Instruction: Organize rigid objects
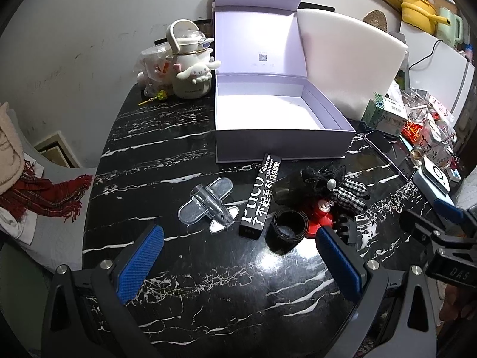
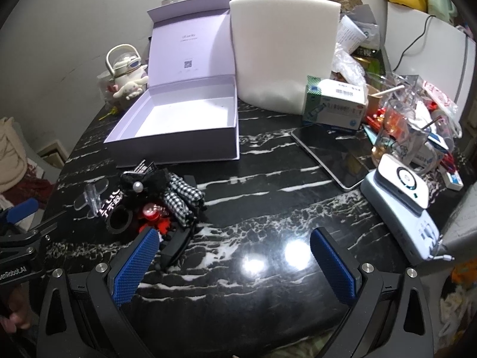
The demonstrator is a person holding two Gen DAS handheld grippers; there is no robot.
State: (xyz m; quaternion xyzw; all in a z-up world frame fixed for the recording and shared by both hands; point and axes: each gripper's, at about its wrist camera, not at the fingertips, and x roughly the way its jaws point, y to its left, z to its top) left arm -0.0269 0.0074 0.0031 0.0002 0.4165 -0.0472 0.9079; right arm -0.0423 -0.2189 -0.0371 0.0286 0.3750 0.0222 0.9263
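Ahead, the long black printed carton (image 1: 260, 197) points at twelve o'clock between the left gripper's (image 1: 238, 252) released, empty fingers (image 1: 140, 264).

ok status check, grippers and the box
Left gripper and right gripper open, holding nothing. Box open, nothing inside. Items in a pile on the table before it. Path clear.
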